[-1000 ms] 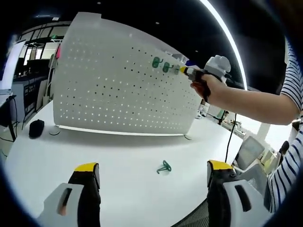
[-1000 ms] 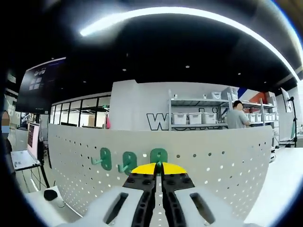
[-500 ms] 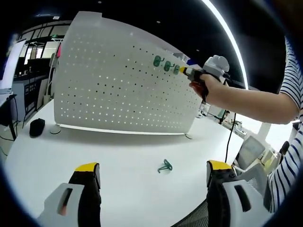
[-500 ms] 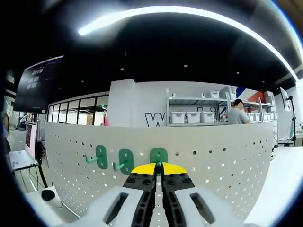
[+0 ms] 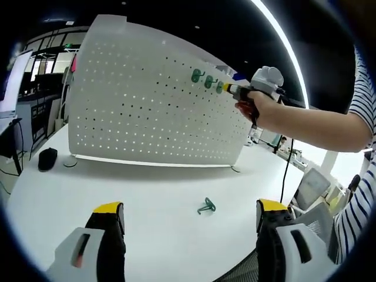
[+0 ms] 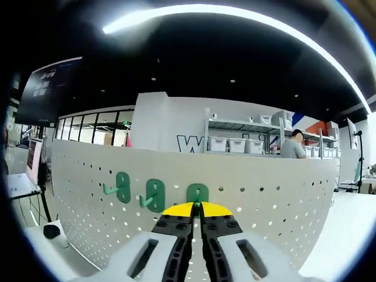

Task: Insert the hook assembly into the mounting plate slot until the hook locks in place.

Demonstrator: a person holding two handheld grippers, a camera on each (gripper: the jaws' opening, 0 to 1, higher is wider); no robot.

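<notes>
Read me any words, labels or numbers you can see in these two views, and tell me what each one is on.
"W": a large dark letter on the grey back wall in the right gripper view; the letters after it are hidden behind the shelving rack.
Dark wall screen: its marks are too small to read.
White pegboard, green hooks, grippers: no text.

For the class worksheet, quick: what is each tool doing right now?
Left tool: open, holding nothing.
Right tool: shut on the third green hook at the pegboard.
</notes>
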